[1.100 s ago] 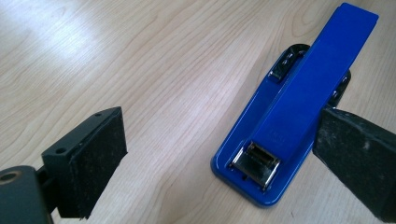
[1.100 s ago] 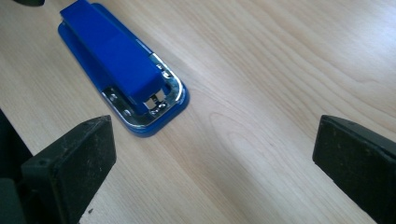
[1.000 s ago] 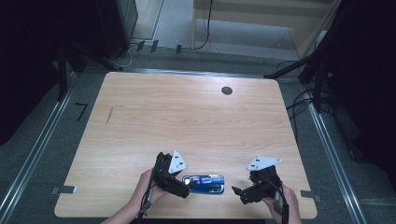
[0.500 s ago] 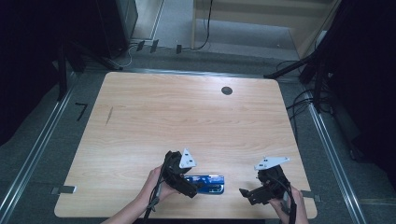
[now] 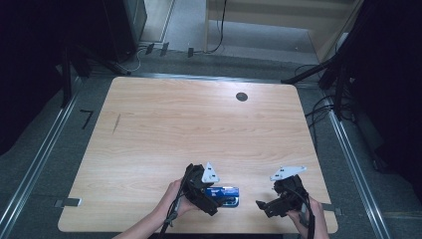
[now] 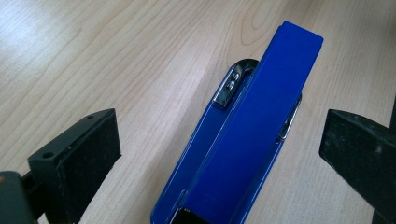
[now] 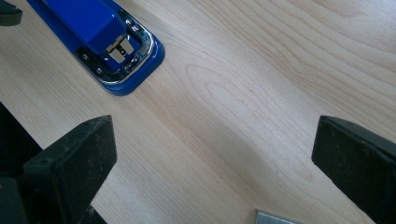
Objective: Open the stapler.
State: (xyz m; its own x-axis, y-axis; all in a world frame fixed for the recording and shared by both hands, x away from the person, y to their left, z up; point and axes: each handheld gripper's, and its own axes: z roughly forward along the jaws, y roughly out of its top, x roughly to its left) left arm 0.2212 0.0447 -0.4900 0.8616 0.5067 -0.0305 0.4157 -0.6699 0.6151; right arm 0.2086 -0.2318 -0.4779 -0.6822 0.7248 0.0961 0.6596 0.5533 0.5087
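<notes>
A blue stapler [image 5: 226, 195] lies flat on the wooden table [image 5: 199, 124] near the front edge. My left gripper [image 5: 219, 201] is at its left end, open, with its jaws wide on either side of the stapler [image 6: 247, 135] and not touching it. To the right, my right gripper [image 5: 260, 205] is open over bare wood. In the right gripper view the stapler's metal-rimmed end [image 7: 119, 49] shows at the upper left, beyond the jaws.
A small dark round hole [image 5: 242, 96] sits at the table's far right part. A dark scratch [image 5: 116, 123] marks the left side. Metal floor rails [image 5: 40, 164] run along both sides, and cables [image 5: 318, 107] lie on the floor at the right.
My left gripper has slid right along the stapler, with its jaws around it. My right gripper has drifted right and toward the front edge.
</notes>
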